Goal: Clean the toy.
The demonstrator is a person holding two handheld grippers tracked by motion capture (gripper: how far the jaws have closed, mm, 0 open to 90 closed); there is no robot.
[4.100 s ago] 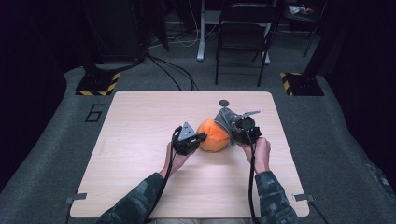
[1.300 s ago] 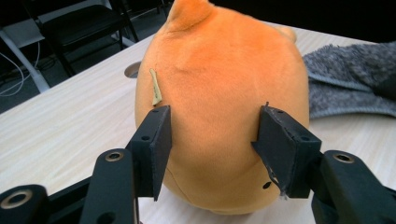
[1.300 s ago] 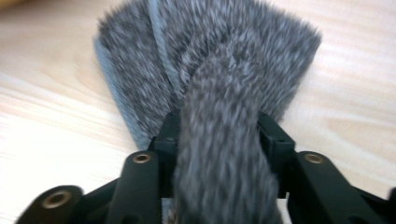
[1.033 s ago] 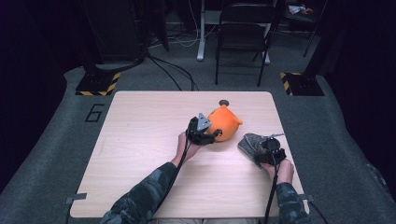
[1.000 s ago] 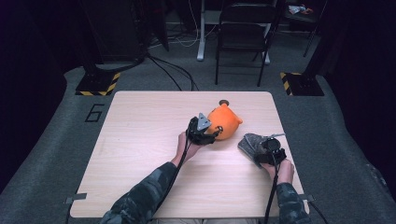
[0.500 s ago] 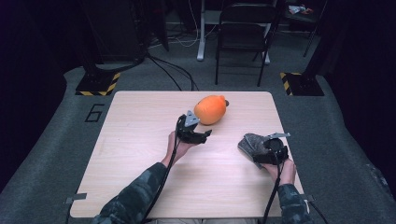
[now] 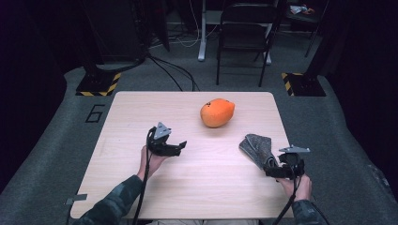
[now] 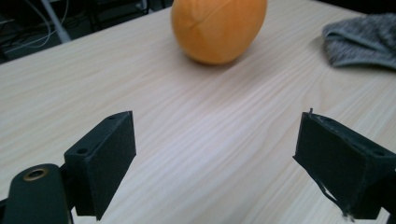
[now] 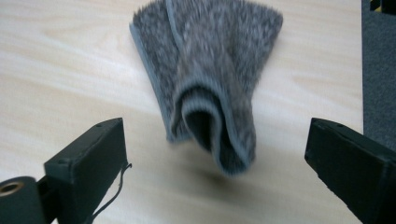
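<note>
Left tool (image 7: pixel 179 146), right tool (image 7: pixel 271 172): jaws just opening, nothing between. Orange ball (image 7: pixel 217 112) lay mid-tabletop (image 7: pixel 141 117); grey cloth (image 7: pixel 258 147) near right tool (released, I judged). Next: withdraw.

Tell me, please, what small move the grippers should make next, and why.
Probably draw both back a little more. The left gripper and right gripper have just been opening, nothing between their jaws; the orange ball and grey sock lie apart on the table, so the unwrapping looks done.
</note>
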